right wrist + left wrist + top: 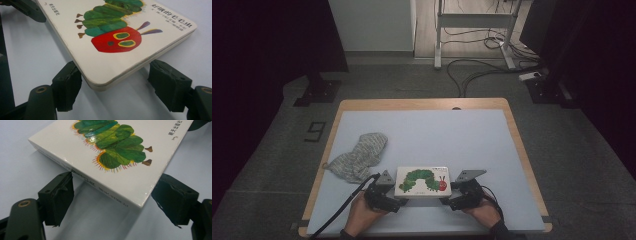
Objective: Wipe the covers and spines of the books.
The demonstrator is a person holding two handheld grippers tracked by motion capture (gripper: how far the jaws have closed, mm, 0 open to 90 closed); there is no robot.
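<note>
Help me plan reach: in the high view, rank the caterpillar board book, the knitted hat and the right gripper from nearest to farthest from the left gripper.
1. Caterpillar board book, right beside the left gripper.
2. Right gripper, at the book's far end.
3. Knitted hat, up-left on the table.

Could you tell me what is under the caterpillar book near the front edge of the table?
The caterpillar book lies on the pale blue table mat; both gripper views show bare mat and shadow under its near corners. Whatever lies beneath its middle is covered.
</note>
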